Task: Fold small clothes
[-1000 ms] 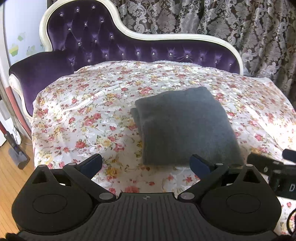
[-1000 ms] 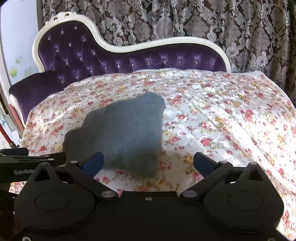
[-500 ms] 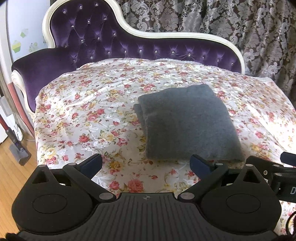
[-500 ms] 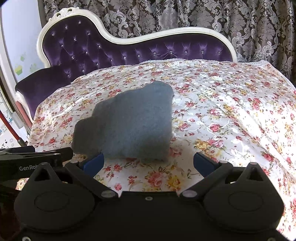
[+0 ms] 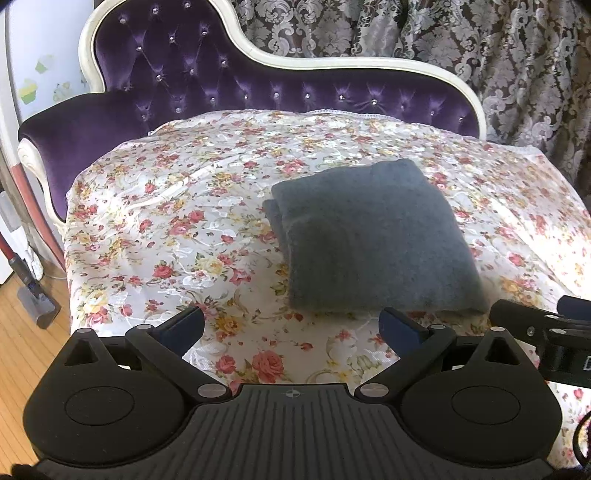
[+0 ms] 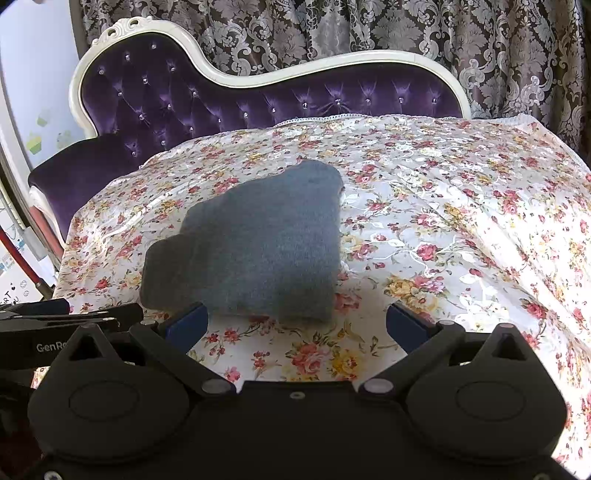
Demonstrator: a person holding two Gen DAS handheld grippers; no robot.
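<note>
Garment [image 5: 373, 236] lies folded on the sofa cover [image 5: 177, 229]; left tool [image 5: 291, 325] and right tool [image 6: 295, 321], both wide open and empty, should withdraw without snagging its near edge.

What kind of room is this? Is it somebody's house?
Probably a home living room: a purple tufted sofa under a floral cover, patterned curtains behind, and a folded grey cloth on top.
</note>
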